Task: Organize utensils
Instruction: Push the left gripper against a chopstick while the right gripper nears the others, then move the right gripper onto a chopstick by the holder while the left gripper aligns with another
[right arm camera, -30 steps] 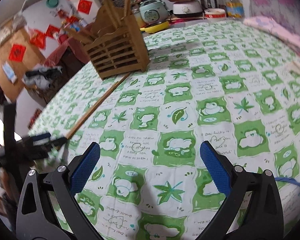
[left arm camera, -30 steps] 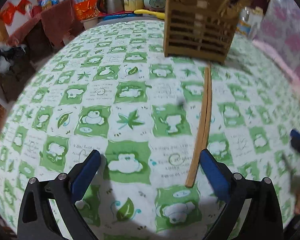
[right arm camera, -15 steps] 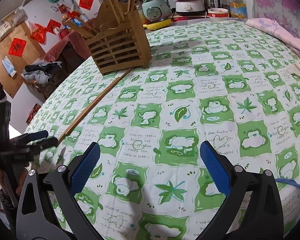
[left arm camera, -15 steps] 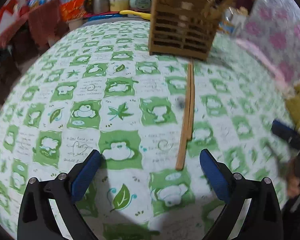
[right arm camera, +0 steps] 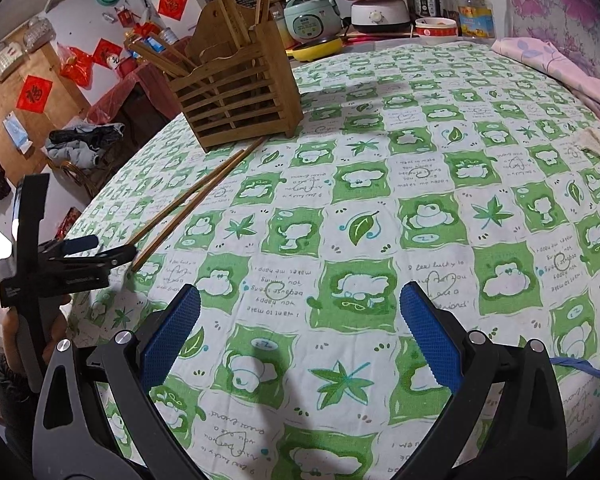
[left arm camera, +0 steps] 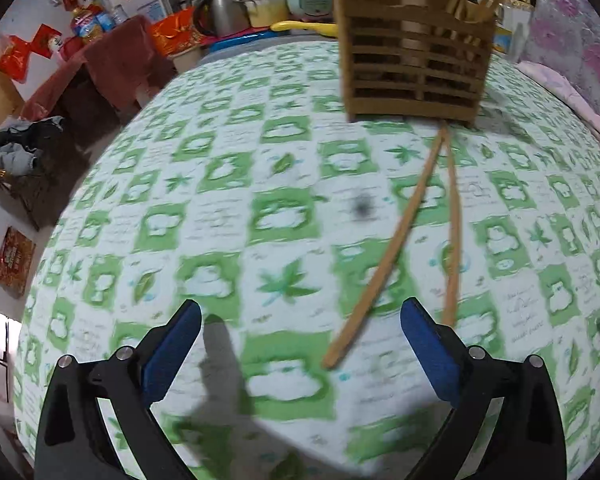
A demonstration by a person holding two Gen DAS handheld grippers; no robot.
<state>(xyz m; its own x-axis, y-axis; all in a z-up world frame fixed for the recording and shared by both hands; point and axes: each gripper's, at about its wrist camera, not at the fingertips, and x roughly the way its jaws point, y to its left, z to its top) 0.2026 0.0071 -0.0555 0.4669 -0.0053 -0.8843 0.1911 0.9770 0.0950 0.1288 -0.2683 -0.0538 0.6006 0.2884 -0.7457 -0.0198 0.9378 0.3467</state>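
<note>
Reaching, left gripper [left arm camera: 300,332]: jaws spread wide and empty, just above the cloth; the near end of one chopstick [left arm camera: 384,256] lies between its pads.
Second chopstick [left arm camera: 453,240]: just right of the first, its near end by the right pad; far tips meet at the wooden holder [left arm camera: 416,60].
Right gripper [right arm camera: 300,320]: jaws wide apart, empty, over bare cloth, well right of the sticks.
Risk: closing now likely catches one stick only, or knocks the pair further apart; the thin sticks lie flat on the soft tablecloth [right arm camera: 440,184].
Room: open cloth left and right; table edge falls away at left; holder blocks the far side.
</note>
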